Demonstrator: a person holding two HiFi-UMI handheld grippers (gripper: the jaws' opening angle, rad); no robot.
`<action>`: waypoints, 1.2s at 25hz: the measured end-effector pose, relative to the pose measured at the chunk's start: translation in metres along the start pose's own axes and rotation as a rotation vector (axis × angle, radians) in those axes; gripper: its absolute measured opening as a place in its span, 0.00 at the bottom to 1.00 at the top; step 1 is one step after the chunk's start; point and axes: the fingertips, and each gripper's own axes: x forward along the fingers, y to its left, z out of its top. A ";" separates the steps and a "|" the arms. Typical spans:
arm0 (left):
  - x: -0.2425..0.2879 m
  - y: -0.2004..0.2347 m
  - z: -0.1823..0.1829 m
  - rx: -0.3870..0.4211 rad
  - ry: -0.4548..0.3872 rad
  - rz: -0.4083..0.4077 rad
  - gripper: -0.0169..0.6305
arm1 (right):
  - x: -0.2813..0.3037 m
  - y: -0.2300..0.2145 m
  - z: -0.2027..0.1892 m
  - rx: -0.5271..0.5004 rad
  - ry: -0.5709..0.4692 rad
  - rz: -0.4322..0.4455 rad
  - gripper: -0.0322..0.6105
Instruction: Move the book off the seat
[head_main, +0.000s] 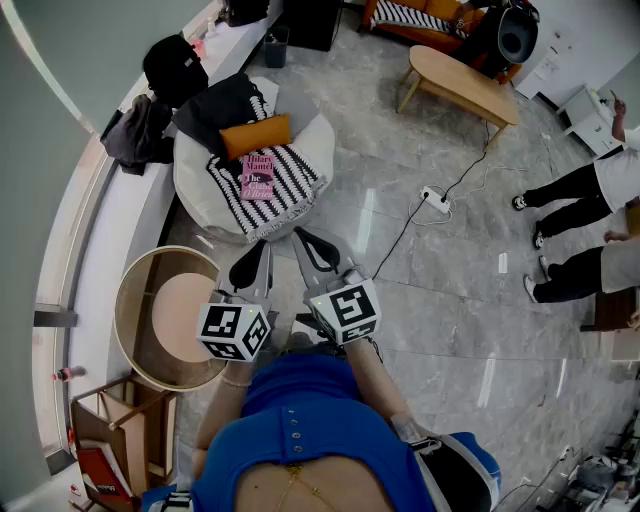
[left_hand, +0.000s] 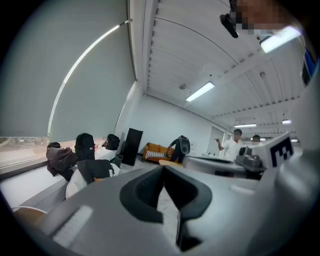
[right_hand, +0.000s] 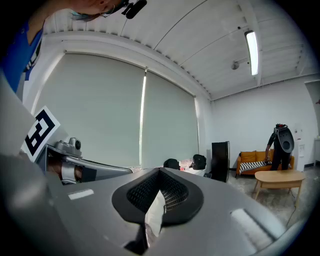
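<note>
In the head view a pink book (head_main: 258, 175) lies flat on a black-and-white striped blanket (head_main: 275, 195) over a round white seat (head_main: 310, 140). An orange cushion (head_main: 255, 136) and a black jacket (head_main: 222, 105) lie behind it on the same seat. My left gripper (head_main: 251, 268) and right gripper (head_main: 318, 250) hover side by side just short of the seat's near edge, both pointing at it. Both are shut and hold nothing. The left gripper (left_hand: 162, 171) sees the seat (left_hand: 75, 184) low at the left. The right gripper (right_hand: 160, 173) faces the window wall, and the book is hidden from it.
A round wooden side table (head_main: 135, 300) stands left of my grippers, with a wooden rack (head_main: 105, 435) below it. Bags (head_main: 172, 65) sit on the window ledge. A power strip with cable (head_main: 437, 200) lies on the floor to the right. A coffee table (head_main: 462, 82) and people's legs (head_main: 565, 235) are farther off.
</note>
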 end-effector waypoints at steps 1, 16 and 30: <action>0.002 -0.001 0.000 0.000 -0.002 0.000 0.03 | 0.000 -0.003 0.000 0.001 -0.003 0.001 0.05; 0.033 0.004 -0.006 -0.025 -0.008 0.024 0.03 | 0.006 -0.052 -0.001 0.056 -0.033 0.020 0.05; 0.148 0.087 0.004 -0.075 0.037 -0.008 0.03 | 0.115 -0.134 -0.013 0.085 0.005 -0.051 0.05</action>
